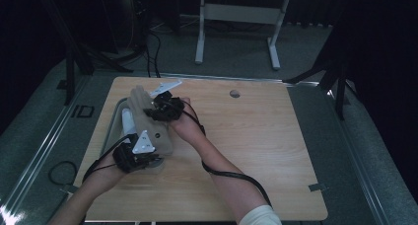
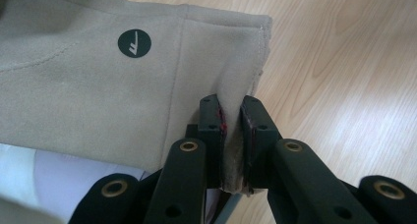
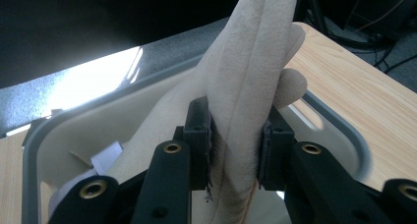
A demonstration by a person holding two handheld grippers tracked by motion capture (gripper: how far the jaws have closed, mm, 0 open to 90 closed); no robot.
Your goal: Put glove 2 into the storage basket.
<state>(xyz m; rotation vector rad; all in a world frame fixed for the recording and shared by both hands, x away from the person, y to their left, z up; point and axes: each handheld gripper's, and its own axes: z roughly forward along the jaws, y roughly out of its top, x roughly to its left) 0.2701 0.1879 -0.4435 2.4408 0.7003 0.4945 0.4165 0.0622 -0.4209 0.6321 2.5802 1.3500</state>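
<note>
We see the left gripper (image 2: pixel 231 135) pinching the beige garment's (image 2: pixel 98 86) edge in its jaws. The right gripper (image 3: pixel 236 145) clamps a thicker fold at twelve o'clock, above the tray (image 3: pixel 334 130).

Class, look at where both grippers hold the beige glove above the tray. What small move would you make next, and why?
Probably carry the beige glove sideways, clear of the grey tray, toward the bare wooden table. The left gripper is shut on the cuff edge and the right gripper is clamped on the finger end, so the glove hangs stretched between them, partly over the tray, ready to be laid flat.
</note>
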